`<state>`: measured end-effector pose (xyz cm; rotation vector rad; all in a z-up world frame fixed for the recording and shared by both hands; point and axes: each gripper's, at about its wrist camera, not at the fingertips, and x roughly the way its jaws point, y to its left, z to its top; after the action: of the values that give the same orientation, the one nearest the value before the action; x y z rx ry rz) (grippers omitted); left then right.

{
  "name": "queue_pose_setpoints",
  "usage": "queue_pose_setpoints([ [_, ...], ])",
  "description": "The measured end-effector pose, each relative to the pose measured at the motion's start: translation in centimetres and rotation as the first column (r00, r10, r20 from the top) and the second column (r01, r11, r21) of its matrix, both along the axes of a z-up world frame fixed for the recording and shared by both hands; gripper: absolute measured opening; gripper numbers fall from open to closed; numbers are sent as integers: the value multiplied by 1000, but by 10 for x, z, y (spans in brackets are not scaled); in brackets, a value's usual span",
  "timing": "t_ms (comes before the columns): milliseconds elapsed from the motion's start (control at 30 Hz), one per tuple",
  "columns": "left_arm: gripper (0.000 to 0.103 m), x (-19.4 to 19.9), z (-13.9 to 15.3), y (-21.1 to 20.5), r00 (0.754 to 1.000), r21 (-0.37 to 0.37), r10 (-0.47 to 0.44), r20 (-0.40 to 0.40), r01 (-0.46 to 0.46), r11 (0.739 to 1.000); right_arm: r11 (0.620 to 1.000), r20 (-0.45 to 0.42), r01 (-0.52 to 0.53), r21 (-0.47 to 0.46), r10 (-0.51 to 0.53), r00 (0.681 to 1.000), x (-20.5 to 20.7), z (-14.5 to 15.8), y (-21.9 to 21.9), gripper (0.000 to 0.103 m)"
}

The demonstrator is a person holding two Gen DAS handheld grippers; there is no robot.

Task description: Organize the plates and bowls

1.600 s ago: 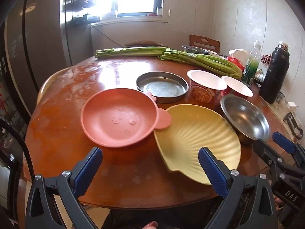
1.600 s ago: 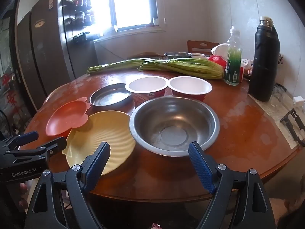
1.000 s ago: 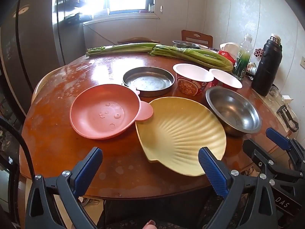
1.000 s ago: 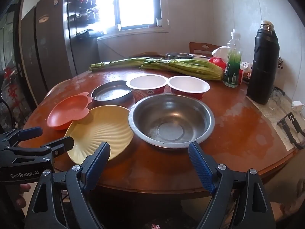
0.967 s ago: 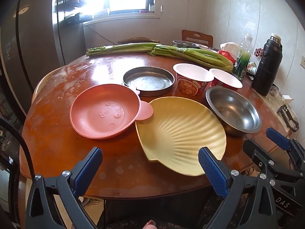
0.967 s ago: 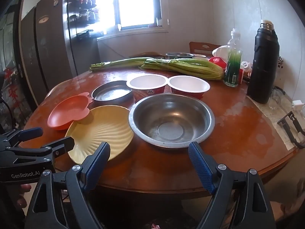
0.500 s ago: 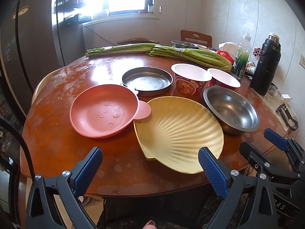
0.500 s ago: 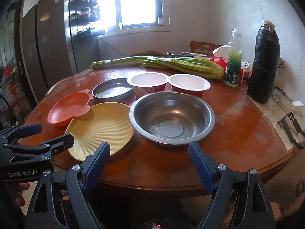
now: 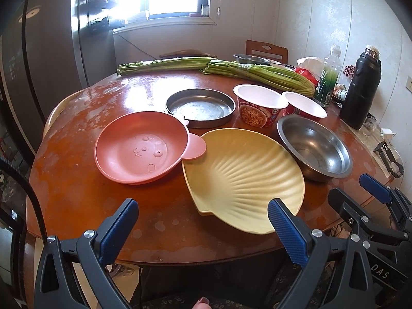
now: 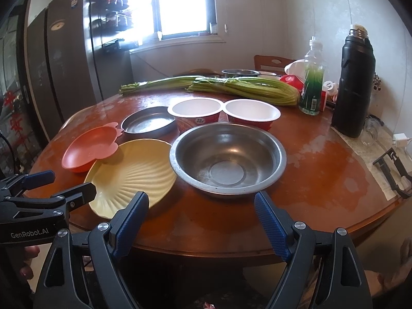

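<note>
On the round wooden table (image 9: 77, 193) lie a pink bear-faced plate (image 9: 141, 146), a yellow shell-shaped plate (image 9: 242, 177), a steel bowl (image 9: 314, 146), a flat steel pan (image 9: 200, 108) and two red-and-white paper bowls (image 9: 260, 105) (image 9: 303, 108). My left gripper (image 9: 202, 221) is open and empty, just short of the table's near edge, in front of the yellow plate. My right gripper (image 10: 202, 213) is open and empty, at the near edge in front of the steel bowl (image 10: 228, 154). The yellow plate (image 10: 131, 175) and pink plate (image 10: 87, 149) lie to its left.
Long green stalks (image 9: 257, 74) lie across the far side. A green-filled bottle (image 10: 312, 87) and a black flask (image 10: 354, 82) stand at the right. A black clamp-like tool (image 10: 391, 170) lies at the right edge. A refrigerator (image 10: 59, 64) stands left.
Both grippers have pulled back and risen slightly from the table, so the dishes look farther off. Both stay open. No dish has moved.
</note>
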<state>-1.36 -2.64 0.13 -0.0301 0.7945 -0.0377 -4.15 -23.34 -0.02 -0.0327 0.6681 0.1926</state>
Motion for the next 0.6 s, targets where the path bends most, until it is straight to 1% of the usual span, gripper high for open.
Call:
queue_pose_setpoints([
  [600,101,0,0,9,1000,-10,6,3,-6,1000,1000,4,-15,-12,15,1000,2,0,5,85],
])
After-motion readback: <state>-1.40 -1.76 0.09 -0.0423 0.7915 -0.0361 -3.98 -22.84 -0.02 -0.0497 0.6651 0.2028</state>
